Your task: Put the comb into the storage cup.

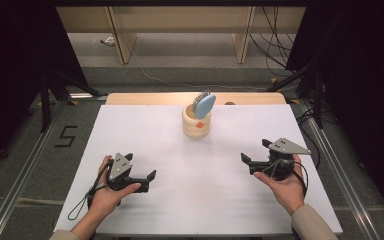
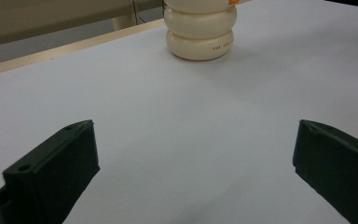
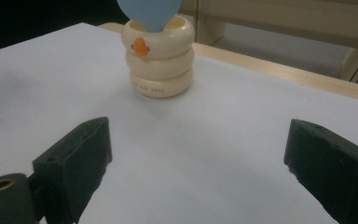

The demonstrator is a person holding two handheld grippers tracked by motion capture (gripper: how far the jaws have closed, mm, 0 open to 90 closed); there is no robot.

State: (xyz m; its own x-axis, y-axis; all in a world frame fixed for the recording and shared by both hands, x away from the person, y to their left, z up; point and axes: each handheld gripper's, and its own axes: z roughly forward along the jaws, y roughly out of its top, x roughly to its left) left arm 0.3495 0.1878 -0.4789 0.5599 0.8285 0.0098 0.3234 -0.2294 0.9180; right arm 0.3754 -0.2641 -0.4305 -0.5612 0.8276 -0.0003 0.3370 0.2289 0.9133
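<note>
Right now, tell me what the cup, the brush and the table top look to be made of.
Cup: cream, smooth with a soft sheen, in stacked rounded rings with a printed orange mark; likely ceramic or glossy plastic. Brush: pale blue, even matte back, probably plastic; bristles look thin and dark, material unclear. Table top: flat white matte sheet over a light wood-look edge at the far side.
</note>
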